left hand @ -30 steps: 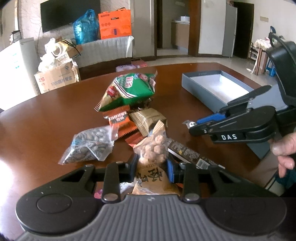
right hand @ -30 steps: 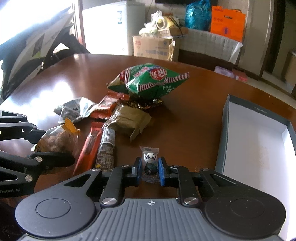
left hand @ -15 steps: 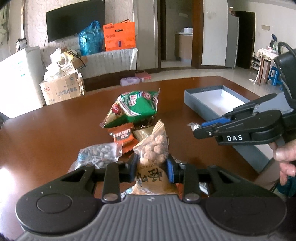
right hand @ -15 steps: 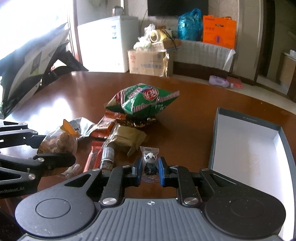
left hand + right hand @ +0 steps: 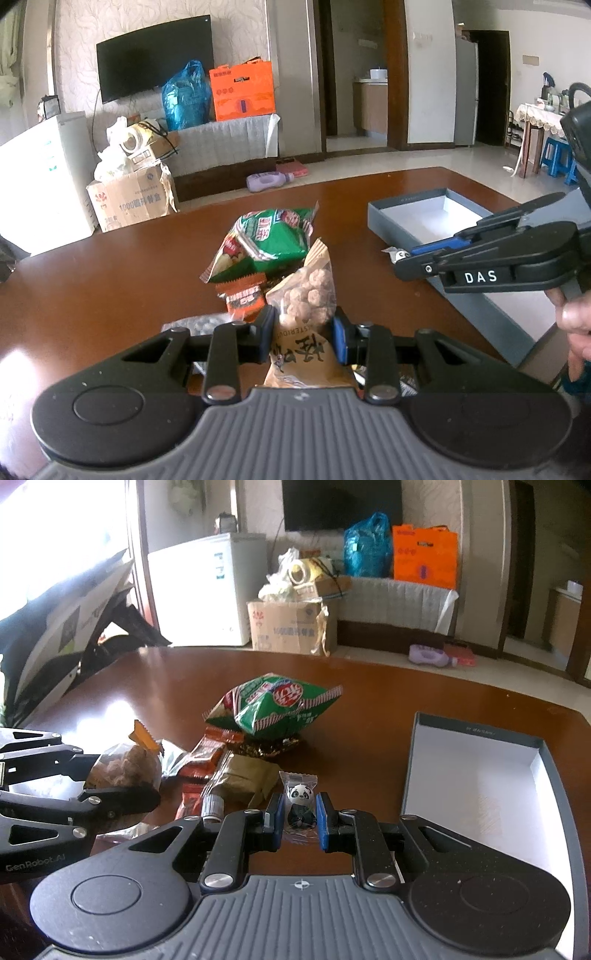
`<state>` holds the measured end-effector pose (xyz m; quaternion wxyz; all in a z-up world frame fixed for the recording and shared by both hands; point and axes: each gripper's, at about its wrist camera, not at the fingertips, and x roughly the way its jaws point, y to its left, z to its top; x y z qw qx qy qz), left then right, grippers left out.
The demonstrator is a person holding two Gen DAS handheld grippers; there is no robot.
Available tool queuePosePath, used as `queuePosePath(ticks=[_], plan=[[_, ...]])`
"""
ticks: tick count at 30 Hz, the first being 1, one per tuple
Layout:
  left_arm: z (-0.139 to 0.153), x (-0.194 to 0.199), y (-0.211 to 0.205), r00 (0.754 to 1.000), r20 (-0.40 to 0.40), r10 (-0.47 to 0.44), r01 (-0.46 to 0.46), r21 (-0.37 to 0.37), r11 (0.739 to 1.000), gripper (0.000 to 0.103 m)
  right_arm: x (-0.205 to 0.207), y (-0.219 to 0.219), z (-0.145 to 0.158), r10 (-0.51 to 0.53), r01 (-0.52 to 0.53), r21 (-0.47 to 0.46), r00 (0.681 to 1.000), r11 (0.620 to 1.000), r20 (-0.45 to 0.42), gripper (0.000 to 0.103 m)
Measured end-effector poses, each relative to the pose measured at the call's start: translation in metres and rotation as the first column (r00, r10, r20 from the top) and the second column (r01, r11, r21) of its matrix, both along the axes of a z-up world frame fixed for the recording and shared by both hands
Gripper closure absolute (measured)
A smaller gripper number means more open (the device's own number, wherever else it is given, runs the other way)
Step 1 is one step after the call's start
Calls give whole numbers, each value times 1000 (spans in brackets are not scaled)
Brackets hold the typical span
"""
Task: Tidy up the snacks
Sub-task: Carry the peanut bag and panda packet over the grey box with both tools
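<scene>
Both grippers are loaded and held above the brown surface [image 5: 369, 716]. The left gripper [image 5: 303, 332] is closed partway on a clear bag of round nut snacks [image 5: 306, 295], its blue pads pressing the bag's sides so that the bag stands upright between them, top seal pointing away from the camera. The right gripper [image 5: 299, 816] is clamped nearly shut on a small panda candy [image 5: 301, 801] in a clear wrapper, which also stands upright between the pads.

What matters for the coming move is the open grey box [image 5: 476, 775] with a white inside. It lies to the right of the right gripper and just ahead of it, long axis running away from the camera, near corner close to the gripper's right finger. From the left gripper it sits far to the right, with the right gripper between them. So the right hand is clearly nearer and would likely drop the panda candy first, with a short swing rightward over the near wall.

The remaining snacks, among them a green bag [image 5: 280, 705], lie heaped left of the box.
</scene>
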<state>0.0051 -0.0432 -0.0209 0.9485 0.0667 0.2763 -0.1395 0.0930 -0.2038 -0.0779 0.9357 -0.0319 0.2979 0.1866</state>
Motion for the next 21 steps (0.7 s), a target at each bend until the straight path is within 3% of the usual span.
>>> queuePosePath(ticks=[11,21], plan=[[8,1,-28,998,28,-49,49,0,999,73,-4,-29,9,-64,63,39,998,997,27,83],[17,-5,-56,988,116,-100,99,12,995,73,-10,-67,14,-142,138,67,989,988,47,83]])
